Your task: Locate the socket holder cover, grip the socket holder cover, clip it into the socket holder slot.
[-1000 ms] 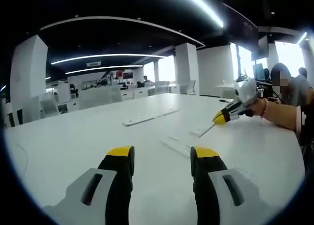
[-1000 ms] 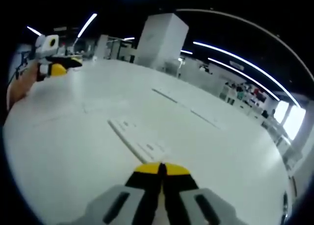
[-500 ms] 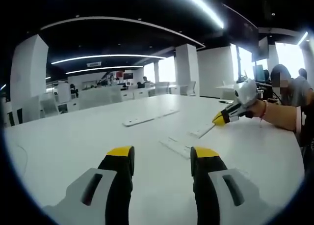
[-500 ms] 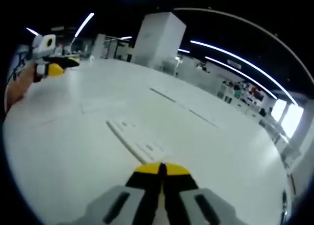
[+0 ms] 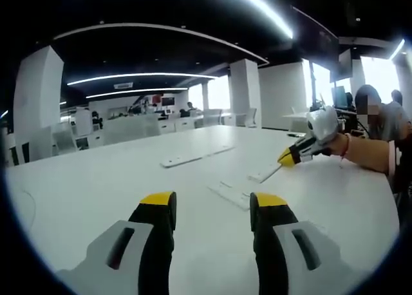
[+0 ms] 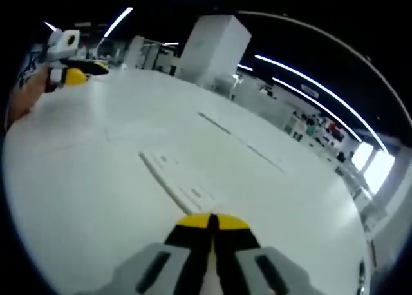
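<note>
Flat white plastic strip (image 5: 234, 193) on white worktop (image 5: 96, 179) ahead between left jaws; longer white rail (image 5: 193, 156) lies beyond it.

A big white table (image 5: 96, 179) sits in a wide office room, and long bright light strips (image 5: 138, 74) run across the dark ceiling. Thick white pillars (image 5: 248, 89) stand behind the table, with desks and white chairs (image 5: 132, 127) farther back by the bright windows (image 5: 380, 69). A person in a grey top (image 5: 393, 121) sits at the far right side.
</note>
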`<state>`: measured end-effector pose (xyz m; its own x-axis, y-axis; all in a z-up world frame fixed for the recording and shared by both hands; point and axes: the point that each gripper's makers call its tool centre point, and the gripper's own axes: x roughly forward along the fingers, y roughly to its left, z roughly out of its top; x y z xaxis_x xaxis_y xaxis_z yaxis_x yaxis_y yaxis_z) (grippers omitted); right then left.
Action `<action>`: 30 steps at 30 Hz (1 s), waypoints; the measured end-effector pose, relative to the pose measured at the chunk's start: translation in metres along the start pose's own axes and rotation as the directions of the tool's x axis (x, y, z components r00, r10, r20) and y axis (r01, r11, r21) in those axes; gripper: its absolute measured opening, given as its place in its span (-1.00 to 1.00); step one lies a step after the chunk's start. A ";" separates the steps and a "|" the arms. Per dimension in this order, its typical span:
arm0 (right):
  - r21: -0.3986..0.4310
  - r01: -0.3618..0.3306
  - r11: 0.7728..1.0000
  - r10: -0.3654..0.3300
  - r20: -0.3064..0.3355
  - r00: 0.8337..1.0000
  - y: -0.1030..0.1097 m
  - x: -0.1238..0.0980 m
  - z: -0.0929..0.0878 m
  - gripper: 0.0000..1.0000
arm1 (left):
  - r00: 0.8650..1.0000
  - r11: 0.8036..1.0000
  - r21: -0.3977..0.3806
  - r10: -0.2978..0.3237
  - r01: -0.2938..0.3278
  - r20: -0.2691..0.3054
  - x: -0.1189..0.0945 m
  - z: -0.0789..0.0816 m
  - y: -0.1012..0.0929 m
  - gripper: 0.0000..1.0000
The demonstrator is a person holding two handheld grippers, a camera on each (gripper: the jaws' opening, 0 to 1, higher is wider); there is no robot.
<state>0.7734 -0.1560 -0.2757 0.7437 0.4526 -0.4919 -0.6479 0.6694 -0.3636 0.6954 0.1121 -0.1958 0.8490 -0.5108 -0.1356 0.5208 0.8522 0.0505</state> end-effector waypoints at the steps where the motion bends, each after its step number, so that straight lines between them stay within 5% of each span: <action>1: 0.002 0.002 1.000 -0.002 -0.001 1.000 -0.001 0.000 0.000 -0.92 | 1.000 1.000 0.000 -0.002 0.002 0.000 0.000 0.000 0.000 -0.08; 9: 0.185 -0.044 0.982 0.045 -0.006 0.999 -0.007 0.001 0.000 -0.87 | 1.000 1.000 -0.003 -0.013 0.013 0.010 0.002 0.001 -0.002 -0.08; 16: 0.198 -0.039 0.980 0.015 0.121 0.993 -0.025 -0.017 0.040 -0.77 | 0.999 1.000 0.012 -0.001 0.001 0.037 0.001 0.009 0.000 -0.08; 26: 0.163 -0.148 0.976 0.078 0.372 0.925 -0.029 -0.086 0.082 -0.63 | 0.998 0.999 0.037 0.012 -0.014 0.062 0.001 0.014 0.003 -0.08; 30: 0.147 -0.182 0.972 0.091 0.478 0.874 -0.037 -0.121 0.089 -0.62 | 0.998 0.999 0.042 0.016 -0.018 0.067 0.002 0.015 0.004 -0.08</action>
<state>0.7220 -0.1833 -0.1320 0.6696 0.7378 -0.0852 -0.7408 0.6552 -0.1479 0.7007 0.1133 -0.1810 0.8611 -0.5039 -0.0683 0.5083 0.8559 0.0949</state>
